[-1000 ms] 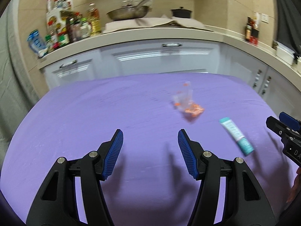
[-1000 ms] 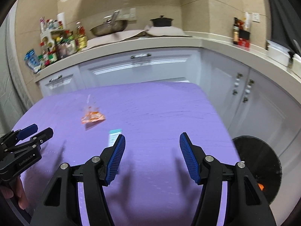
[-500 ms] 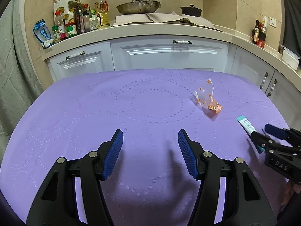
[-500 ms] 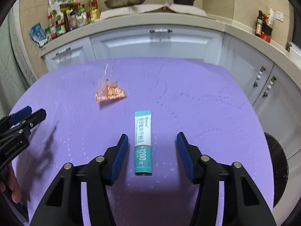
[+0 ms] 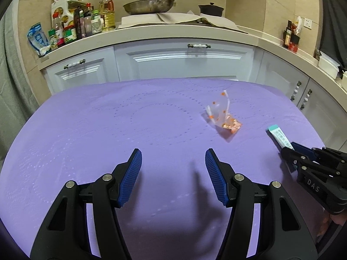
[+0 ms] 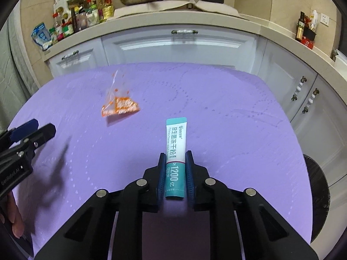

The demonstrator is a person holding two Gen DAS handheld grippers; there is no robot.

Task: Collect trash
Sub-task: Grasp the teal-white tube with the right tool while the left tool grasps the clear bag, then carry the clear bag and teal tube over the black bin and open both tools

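Observation:
A teal and white sachet lies on the purple tablecloth, pointing away from me. My right gripper is shut on the sachet's near half. In the left wrist view the sachet sticks out of the right gripper at the far right. A clear wrapper with orange print lies crumpled mid-table, also in the right wrist view. My left gripper is open and empty above the cloth, near and left of the wrapper.
White kitchen cabinets stand behind the table, with bottles, a pan and a pot on the counter. A dark round bin sits on the floor past the table's right edge.
My right gripper moved forward over the sachet and closed on it. The left gripper stayed open and nearly still.

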